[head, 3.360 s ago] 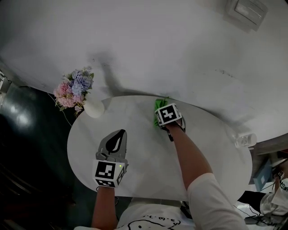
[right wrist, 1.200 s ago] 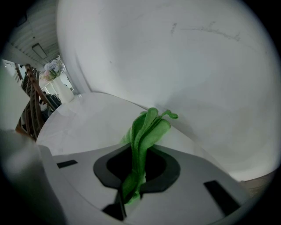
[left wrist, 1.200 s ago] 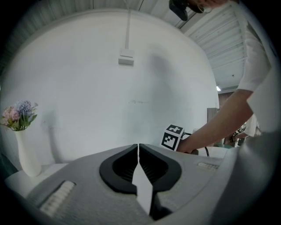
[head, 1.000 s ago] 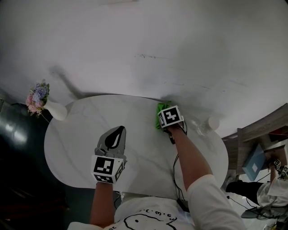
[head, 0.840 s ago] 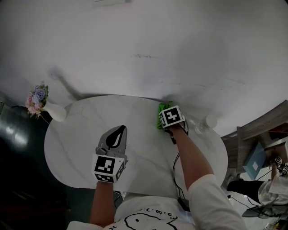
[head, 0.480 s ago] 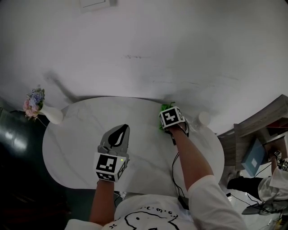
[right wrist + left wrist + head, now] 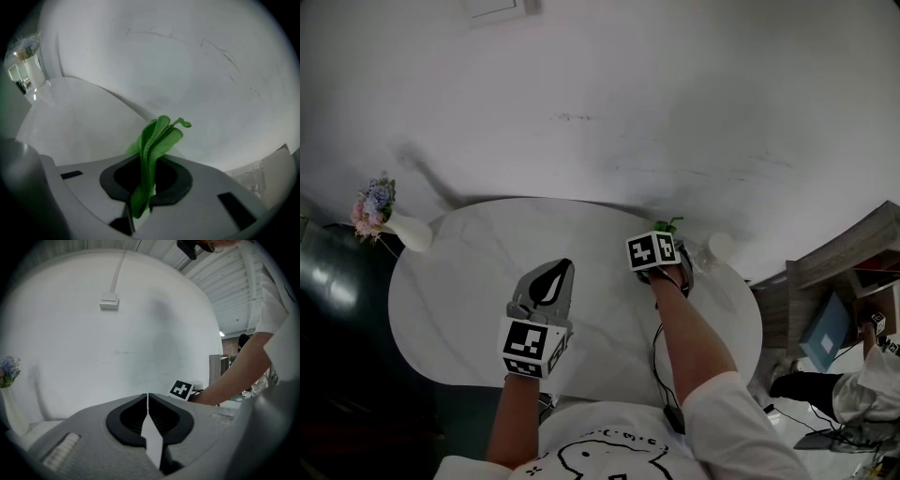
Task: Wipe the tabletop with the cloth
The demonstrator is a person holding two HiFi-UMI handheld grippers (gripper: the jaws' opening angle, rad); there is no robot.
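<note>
The green cloth [image 7: 157,138] is pinched in my right gripper [image 7: 146,183], which is shut on it. Its folded free end sticks out past the jaws toward the far rim of the round white table [image 7: 70,126]. In the head view only a tip of the cloth [image 7: 665,225] shows beyond the right gripper's marker cube [image 7: 652,251], at the table's [image 7: 469,281] far right. I cannot tell whether the cloth touches the top. My left gripper [image 7: 557,270] hovers over the table's middle, shut with nothing in it [image 7: 147,401].
A white vase of pink and blue flowers [image 7: 373,208] stands at the table's far left rim. A white cup [image 7: 720,247] sits near the right rim, close to my right arm. A white wall [image 7: 628,103] backs the table. A wooden shelf [image 7: 848,258] stands to the right.
Over the last seconds my right gripper has carried the cloth rightward along the table's far edge. Less cloth shows past the marker cube now. The left gripper has barely moved.
</note>
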